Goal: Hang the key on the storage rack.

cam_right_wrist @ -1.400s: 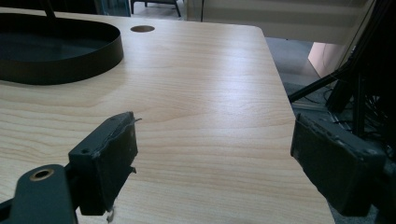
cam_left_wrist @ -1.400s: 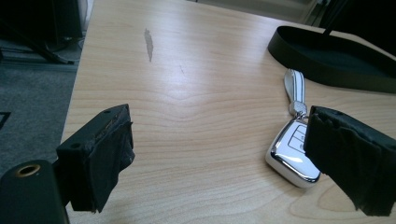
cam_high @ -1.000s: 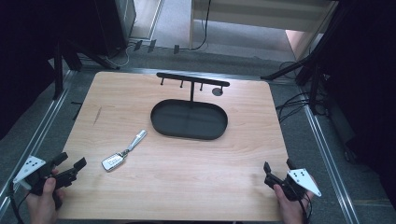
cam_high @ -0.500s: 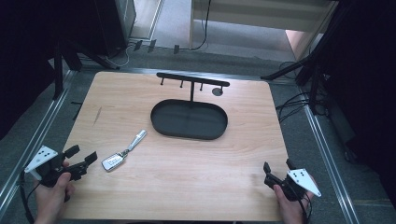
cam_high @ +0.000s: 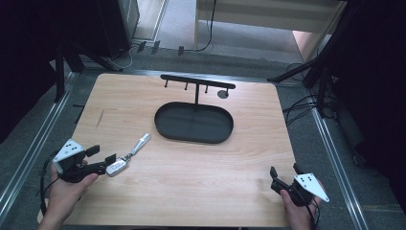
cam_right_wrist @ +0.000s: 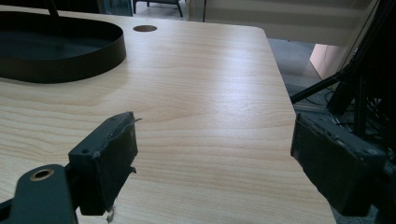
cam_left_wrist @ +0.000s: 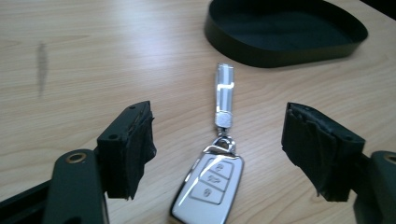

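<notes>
High view: left gripper (cam_high: 103, 154) low over the table's (cam_high: 191, 191) near-left part, held in a left hand (cam_high: 67, 184), jaws spread wide, flanking a silver key fob (cam_left_wrist: 208, 190) without touching. Three buttons on the fob, ring and slim metal tag (cam_left_wrist: 223, 93) pointing far toward the black oval tray (cam_left_wrist: 285, 28). Right gripper (cam_high: 283, 175) near the near-right edge, jaws apart, grasping nothing.

Lighting: even overhead light on table (cam_high: 191, 163); surroundings dark. Glare: soft sheen on wood, bright glints on key fob (cam_left_wrist: 208, 186). Shadows: faint. Focus: high view soft, low detail; near jaws slightly blurred in both gripper views.
</notes>
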Tool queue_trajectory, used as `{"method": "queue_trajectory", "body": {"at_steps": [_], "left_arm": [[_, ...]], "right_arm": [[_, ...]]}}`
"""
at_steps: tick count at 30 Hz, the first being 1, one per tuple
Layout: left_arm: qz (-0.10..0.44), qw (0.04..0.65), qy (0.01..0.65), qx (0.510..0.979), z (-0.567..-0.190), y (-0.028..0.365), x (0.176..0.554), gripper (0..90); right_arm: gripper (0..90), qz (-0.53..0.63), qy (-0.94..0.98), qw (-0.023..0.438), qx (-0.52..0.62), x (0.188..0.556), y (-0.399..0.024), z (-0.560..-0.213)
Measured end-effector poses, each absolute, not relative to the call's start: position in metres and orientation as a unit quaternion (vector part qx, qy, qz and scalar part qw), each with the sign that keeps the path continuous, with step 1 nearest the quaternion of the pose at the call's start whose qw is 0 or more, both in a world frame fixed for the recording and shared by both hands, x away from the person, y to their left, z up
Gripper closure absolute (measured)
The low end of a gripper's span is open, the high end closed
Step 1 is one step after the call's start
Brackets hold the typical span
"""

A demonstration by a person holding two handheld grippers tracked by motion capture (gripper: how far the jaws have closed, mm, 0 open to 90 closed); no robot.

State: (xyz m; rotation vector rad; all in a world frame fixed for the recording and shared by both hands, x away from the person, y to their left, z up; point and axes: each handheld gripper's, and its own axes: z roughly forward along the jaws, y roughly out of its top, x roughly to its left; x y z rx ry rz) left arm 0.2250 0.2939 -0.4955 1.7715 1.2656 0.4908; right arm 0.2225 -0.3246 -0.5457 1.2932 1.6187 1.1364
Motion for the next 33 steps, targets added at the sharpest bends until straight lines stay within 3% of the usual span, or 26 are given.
{"method": "queue_trajectory", "body": {"at_steps": [21, 27, 33], "left_arm": [[0.157, 0.316, 0.517, 0.780, -0.488, 0.250, 0.273, 41.7], [0.171, 0.259, 0.510, 0.802, -0.496, 0.235, 0.284, 53.5], [0.162, 0.239, 0.505, 0.813, -0.503, 0.225, 0.294, 58.9]], "right_arm": [[14.2, 0.448, 0.633, 0.378, 0.505, 0.222, -0.325, -0.546], [14.2, 0.448, 0.634, 0.378, 0.504, 0.222, -0.325, -0.546], [14.2, 0.448, 0.634, 0.378, 0.504, 0.222, -0.325, -0.546]]}}
